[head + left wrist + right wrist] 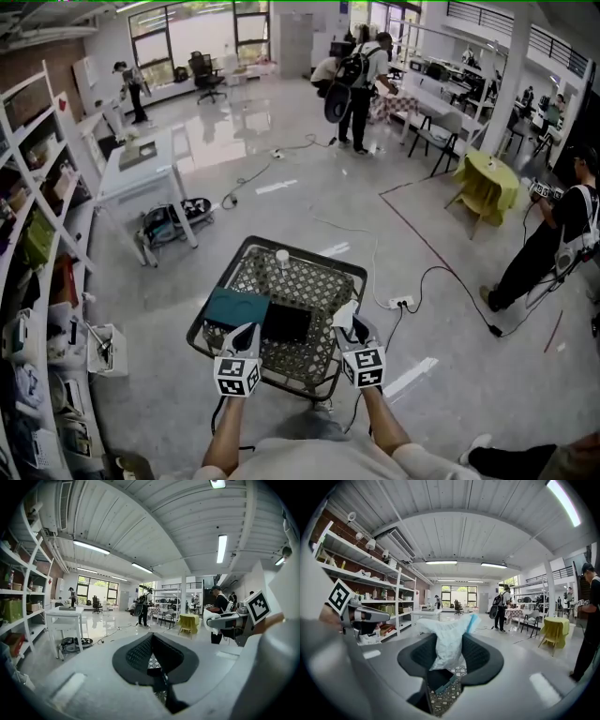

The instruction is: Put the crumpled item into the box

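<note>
The crumpled item (446, 641), a white and pale-blue wad, sticks up between the jaws of my right gripper (450, 645), which is shut on it. In the head view, that right gripper (349, 324) holds the crumpled item (345, 313) over the right side of the mesh table (309, 259). The box (286, 322) lies open and black inside, with its teal lid (234, 306) beside it on the left. Below the right jaws, the box (442, 680) shows its dark inside and a teal edge. My left gripper (246, 336) hovers at the lid's near edge. Its pads (140, 651) meet with nothing between them.
A white cup (282, 255) stands at the mesh table's far edge. Shelves (37, 234) line the left wall, with a white table (141, 169) beyond them. On the floor to the right lie a power strip (401, 302) and cables. A person (553, 239) stands far right near a yellow-draped table (487, 183).
</note>
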